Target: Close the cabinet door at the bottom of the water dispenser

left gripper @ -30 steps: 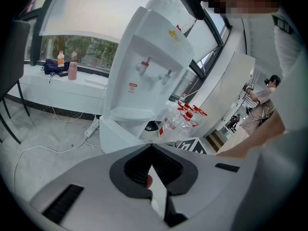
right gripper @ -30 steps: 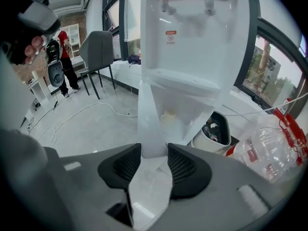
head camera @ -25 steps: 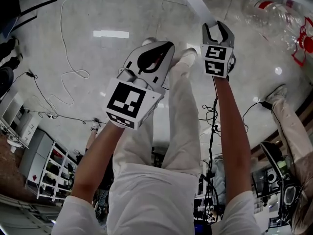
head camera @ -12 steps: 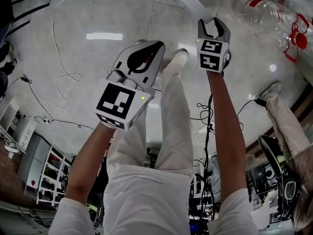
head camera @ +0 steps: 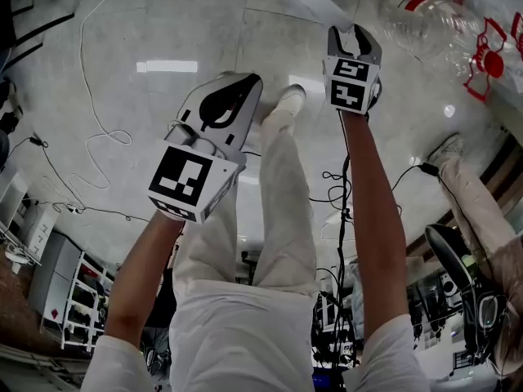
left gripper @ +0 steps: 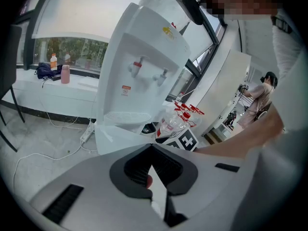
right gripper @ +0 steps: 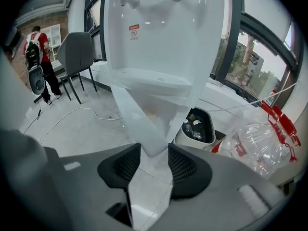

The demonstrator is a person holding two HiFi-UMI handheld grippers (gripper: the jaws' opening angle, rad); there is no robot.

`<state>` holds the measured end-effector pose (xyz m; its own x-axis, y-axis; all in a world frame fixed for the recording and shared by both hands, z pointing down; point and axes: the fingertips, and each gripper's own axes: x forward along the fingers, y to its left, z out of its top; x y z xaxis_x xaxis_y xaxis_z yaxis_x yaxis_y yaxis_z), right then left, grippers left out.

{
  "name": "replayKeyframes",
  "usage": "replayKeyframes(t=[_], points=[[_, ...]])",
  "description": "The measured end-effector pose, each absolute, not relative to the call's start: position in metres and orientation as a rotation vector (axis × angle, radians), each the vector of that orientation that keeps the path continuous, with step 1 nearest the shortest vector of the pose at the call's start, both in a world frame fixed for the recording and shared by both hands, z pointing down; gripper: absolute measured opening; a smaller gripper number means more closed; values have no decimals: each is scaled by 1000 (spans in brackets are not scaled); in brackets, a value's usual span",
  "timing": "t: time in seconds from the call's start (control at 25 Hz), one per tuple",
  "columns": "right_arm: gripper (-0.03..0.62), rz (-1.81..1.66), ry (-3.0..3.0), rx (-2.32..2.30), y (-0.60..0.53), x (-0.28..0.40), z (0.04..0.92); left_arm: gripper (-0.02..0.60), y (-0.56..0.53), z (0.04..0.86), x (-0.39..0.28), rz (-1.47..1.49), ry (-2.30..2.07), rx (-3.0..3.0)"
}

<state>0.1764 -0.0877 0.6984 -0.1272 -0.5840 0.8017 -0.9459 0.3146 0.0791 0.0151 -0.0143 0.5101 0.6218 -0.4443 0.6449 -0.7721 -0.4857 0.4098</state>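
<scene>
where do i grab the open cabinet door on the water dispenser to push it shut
Take the cabinet door by its free edge near the lower corner, coming head-on from the front of the water dispenser. It stands swung out, edge-on and thin. The right gripper has that corner between its jaws, which have just been closing a little but are not pressing.

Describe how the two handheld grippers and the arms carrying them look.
The left gripper and the right gripper are grey moulded shells lined with black ribbed pads. Each carries a white cube printed with black square markers. The person wears a white top with short sleeves, arms bare below them, and white trousers.
</scene>
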Motion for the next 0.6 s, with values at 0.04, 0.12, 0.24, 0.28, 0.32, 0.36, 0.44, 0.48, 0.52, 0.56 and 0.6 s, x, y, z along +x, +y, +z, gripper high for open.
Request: replayKeyframes(t=[0.04, 0.12, 0.24, 0.28, 0.32, 0.36, 0.44, 0.48, 0.52, 0.56, 0.6], points=[[190, 592, -1816, 1366, -90, 178, 698, 4, -15, 510, 16, 605, -951, 2149], [189, 580, -1817, 1363, -95, 181, 698, 4, -15, 510, 17, 604, -951, 2151], [189, 565, -1823, 1355, -100, 185, 698, 4, -16, 511, 17, 607, -948, 2148], [187, 560, -1825, 1351, -101, 186, 698, 3, -16, 512, 16, 608, -948, 2147], [186, 556, -1827, 1347, -103, 187, 698, 3, -18, 512, 16, 605, -949, 2147], [183, 554, -1827, 1345, -105, 188, 698, 3, -19, 512, 17, 602, -950, 2148], [179, 556, -1827, 1348, -109, 191, 698, 5, -21, 512, 18, 605, -948, 2149], [179, 559, -1829, 1351, -111, 192, 698, 4, -22, 512, 18, 609, -945, 2146], [176, 563, -1830, 1356, -113, 192, 697, 3, -21, 512, 18, 612, -945, 2142], [174, 567, -1831, 1362, -115, 193, 697, 3, -22, 512, 18, 610, -949, 2142], [173, 570, -1831, 1368, -116, 194, 696, 3, -23, 511, 18, 606, -953, 2145]])
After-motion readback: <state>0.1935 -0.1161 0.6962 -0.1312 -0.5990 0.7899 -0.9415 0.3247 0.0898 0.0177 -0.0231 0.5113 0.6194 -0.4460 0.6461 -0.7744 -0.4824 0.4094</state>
